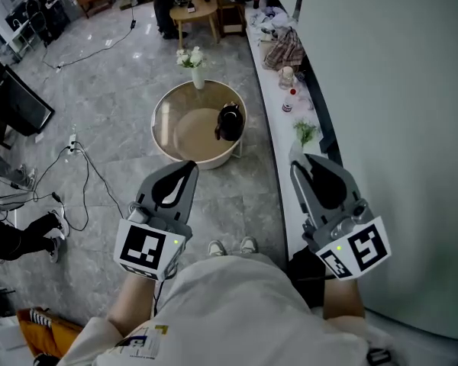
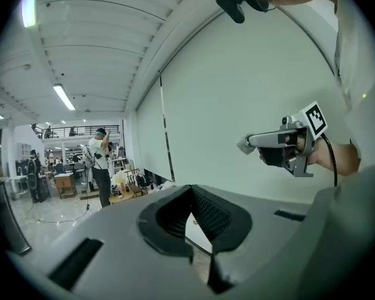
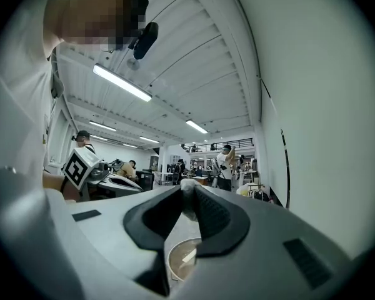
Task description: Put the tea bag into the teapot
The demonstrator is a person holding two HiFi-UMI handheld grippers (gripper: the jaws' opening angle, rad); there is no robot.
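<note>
Judging by the small pale tea bag (image 3: 186, 191) apparently pinched in the right hand-held gripper (image 1: 295, 160), left hand-held gripper (image 1: 190, 165) closed and empty, carrying and dropping remain: the teapot (image 1: 229, 120) waits on the round surface (image 1: 162, 120), upper centre.

Black teapot (image 1: 229, 120) upright on the round glass table (image 1: 172, 105); pale tea bag (image 3: 187, 197) pinched between the right gripper (image 3: 187, 188)'s fingers (image 3: 217, 219).

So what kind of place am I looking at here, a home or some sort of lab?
Most likely an open lab or workshop hall, not a home: strip lights overhead, cables trailing across the floor, and a round table set with a teapot.
</note>
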